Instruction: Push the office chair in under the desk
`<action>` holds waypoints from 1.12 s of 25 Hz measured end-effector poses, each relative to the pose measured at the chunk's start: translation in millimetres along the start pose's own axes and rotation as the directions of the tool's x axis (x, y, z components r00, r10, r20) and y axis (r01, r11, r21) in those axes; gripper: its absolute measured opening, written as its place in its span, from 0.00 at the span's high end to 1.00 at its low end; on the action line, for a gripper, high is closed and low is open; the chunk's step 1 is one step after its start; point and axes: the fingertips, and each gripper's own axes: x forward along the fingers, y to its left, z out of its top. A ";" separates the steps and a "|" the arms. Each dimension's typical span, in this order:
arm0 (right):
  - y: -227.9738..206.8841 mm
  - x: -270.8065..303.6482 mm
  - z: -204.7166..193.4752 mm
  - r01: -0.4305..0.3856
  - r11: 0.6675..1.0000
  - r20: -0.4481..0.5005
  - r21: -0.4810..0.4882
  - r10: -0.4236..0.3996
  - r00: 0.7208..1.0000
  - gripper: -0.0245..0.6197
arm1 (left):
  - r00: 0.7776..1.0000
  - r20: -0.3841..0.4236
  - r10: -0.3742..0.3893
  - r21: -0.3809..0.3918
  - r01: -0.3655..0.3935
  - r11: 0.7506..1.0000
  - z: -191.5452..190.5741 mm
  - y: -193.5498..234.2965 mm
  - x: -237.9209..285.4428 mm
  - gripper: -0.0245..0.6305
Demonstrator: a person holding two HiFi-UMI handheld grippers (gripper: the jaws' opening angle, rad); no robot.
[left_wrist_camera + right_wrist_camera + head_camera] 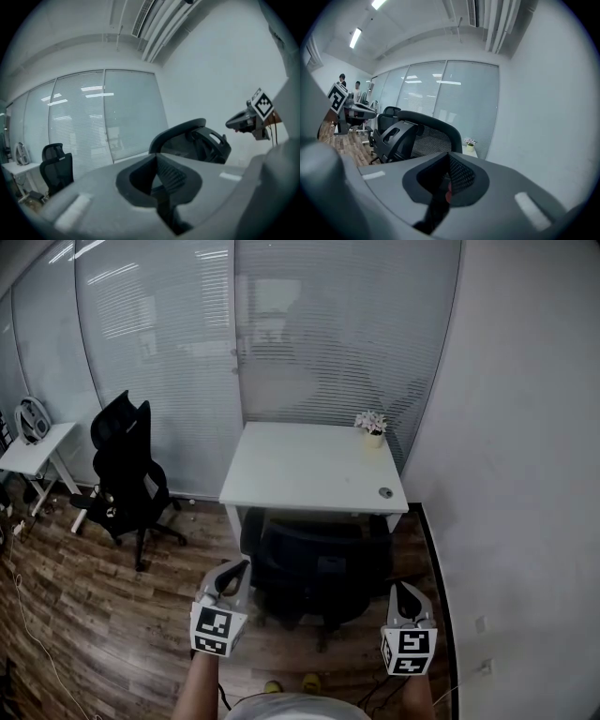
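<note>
Grippers both closed on nothing: left gripper [240, 568] just off the left side of the office chair [314, 563], right gripper [403, 589] off its right side. Chair stands at the white desk [309, 470], seat partly under, backrest still out. Probably rolls easily over the wood floor [112, 615] but may swivel; the mesh looks yielding. Best to press on the stiff backrest frame, both sides evenly.

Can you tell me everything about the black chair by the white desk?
The chair is black, with a see-through mesh back in a curved frame and solid plastic parts behind it. It stands upright on the wood floor with its back toward the person. Its front is close against the desk and seems partly tucked under.
</note>
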 end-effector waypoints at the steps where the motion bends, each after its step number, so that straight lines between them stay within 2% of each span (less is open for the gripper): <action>1: 0.2 -0.3 0.9 -0.001 1.000 0.005 0.005 0.001 1.000 0.96 | 1.000 0.003 0.002 -0.008 -0.002 1.000 0.6 0.6 -0.3 0.96; 6: -2.2 -0.1 5.8 0.000 0.999 0.031 0.036 -0.001 1.000 0.96 | 1.000 0.005 0.025 -0.029 -0.024 0.999 1.1 4.8 -1.0 0.96; 12: -4.0 1.4 8.2 0.005 0.999 0.038 0.050 -0.007 0.999 0.96 | 0.999 0.009 0.036 -0.017 -0.036 0.999 4.3 9.5 -2.2 0.96; 28: -5.2 2.1 15.7 0.000 1.000 0.040 0.030 -0.001 0.999 0.96 | 0.999 0.015 0.048 -0.020 -0.047 0.999 9.3 15.8 -6.0 0.96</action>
